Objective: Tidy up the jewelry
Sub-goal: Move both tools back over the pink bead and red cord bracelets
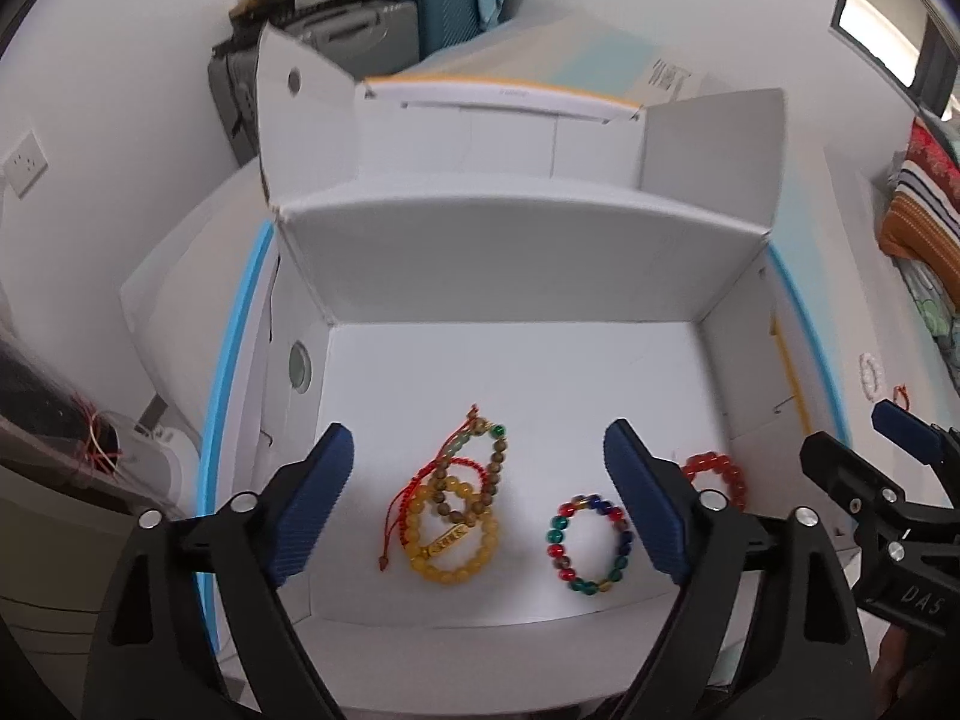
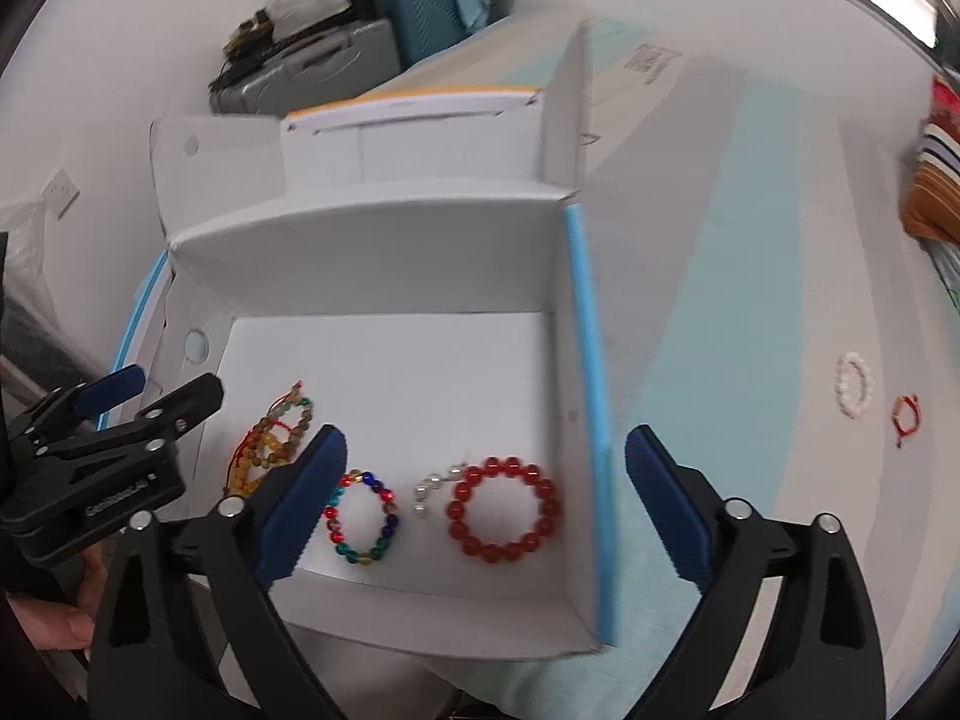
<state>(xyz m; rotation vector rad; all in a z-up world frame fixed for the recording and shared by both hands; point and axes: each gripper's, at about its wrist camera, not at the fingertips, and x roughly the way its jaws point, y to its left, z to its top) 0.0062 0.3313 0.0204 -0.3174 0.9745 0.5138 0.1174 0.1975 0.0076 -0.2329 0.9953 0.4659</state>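
A white box [image 1: 516, 360] with blue edges lies open below both grippers. On its floor lies a tangle of yellow and brown bead bracelets with a red cord [image 1: 456, 573], and to the right a multicoloured bead bracelet [image 1: 555, 537] and a red bead bracelet [image 1: 720, 462]. My left gripper [image 1: 480, 438] hangs open above the tangle, holding nothing. My right gripper [image 2: 486, 441] is open and empty above the red bracelet [image 2: 510, 467], with a small silver bead piece [image 2: 427, 489] and the multicoloured bracelet [image 2: 393, 519] beside it. A white bracelet [image 2: 838, 387] and a red cord bracelet [image 2: 906, 414] lie outside the box.
The box sits on a white and pale blue surface [image 2: 720, 300]. Its tall back flap [image 1: 516, 258] and side flaps stand up. Suitcases [image 1: 420, 6] are stacked by the far wall, and a striped cushion [image 1: 924, 204] is at the right. A hand [image 2: 66, 618] holds the left gripper [image 2: 171, 387].
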